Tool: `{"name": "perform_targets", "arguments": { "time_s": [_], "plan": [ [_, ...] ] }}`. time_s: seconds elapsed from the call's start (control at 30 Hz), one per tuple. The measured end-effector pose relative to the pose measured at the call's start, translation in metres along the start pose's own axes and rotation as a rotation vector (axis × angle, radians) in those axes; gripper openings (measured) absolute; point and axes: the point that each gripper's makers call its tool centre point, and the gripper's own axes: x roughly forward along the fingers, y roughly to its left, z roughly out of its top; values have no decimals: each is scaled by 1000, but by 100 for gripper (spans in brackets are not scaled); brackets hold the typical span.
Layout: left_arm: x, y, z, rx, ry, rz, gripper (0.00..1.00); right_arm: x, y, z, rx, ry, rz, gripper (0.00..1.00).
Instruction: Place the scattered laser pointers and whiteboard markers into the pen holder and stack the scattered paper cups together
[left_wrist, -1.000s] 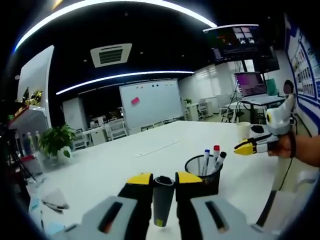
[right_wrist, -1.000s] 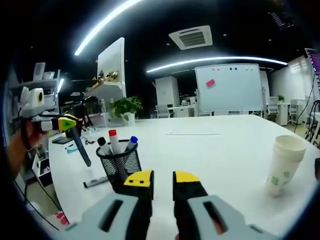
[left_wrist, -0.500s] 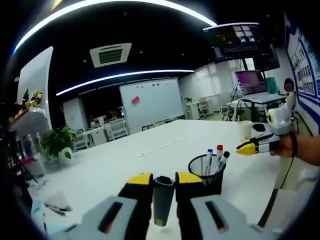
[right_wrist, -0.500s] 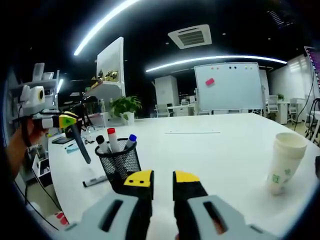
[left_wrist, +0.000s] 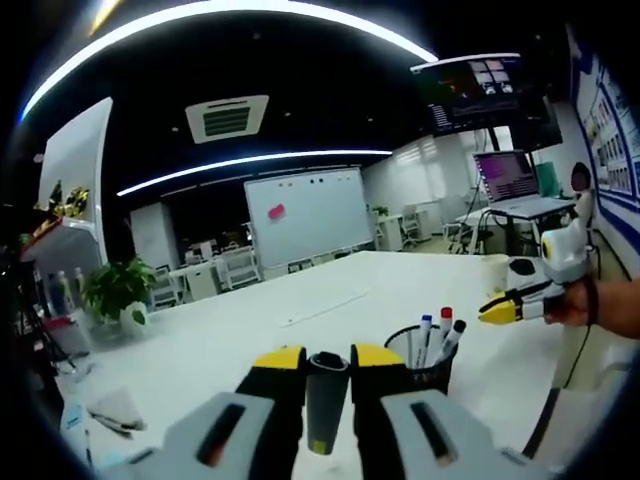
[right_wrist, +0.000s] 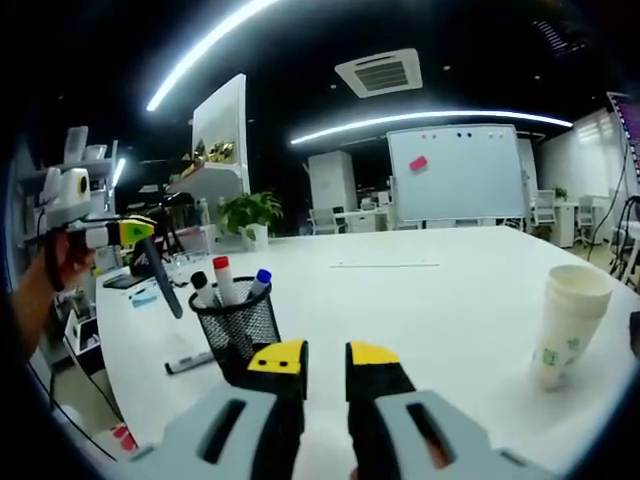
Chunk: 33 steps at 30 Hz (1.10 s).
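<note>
Left gripper (left_wrist: 327, 362) clamped on a dark laser pointer (left_wrist: 325, 400), held upright between the yellow-tipped jaws, above the near part of the white surface (left_wrist: 250, 330). Just right of it in the left gripper view, a black mesh pen holder (left_wrist: 418, 362) standing on the surface, with blue-, red- and black-capped whiteboard markers (left_wrist: 437, 335) poking out of it. Farther right, the right gripper (left_wrist: 500, 310) in a person's hand (left_wrist: 572, 302), jaws close together with nothing between them.

In the right gripper view, the same gripper (right_wrist: 325, 355) seen with its jaws nearly together and holding nothing, low over the surface (right_wrist: 420, 300). Pen holder (right_wrist: 238, 330) just beyond and left of the jaws, three markers (right_wrist: 228, 285) inside. One more marker (right_wrist: 190, 363) lying flat on the surface, left of the holder and near it. Left gripper (right_wrist: 135, 233) held up at far left, pointer (right_wrist: 160, 283) slanting down from it. Stacked paper cups (right_wrist: 565, 325) standing at right, well apart from the holder.
</note>
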Motion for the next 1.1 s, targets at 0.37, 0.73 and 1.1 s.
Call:
{"name": "perform_targets", "arguments": {
  "time_s": [0.37, 0.73, 1.1],
  "plan": [
    [3, -7, 14, -21, -43, -36, 18, -1, -2, 0, 10, -5, -3, 16],
    [5, -16, 23, -34, -57, -72, 18, -4, -4, 0, 16, -10, -3, 16],
    [9, -25, 37, -25, -82, -104, 18, -8, -5, 3, 17, -17, -9, 16]
  ]
}}
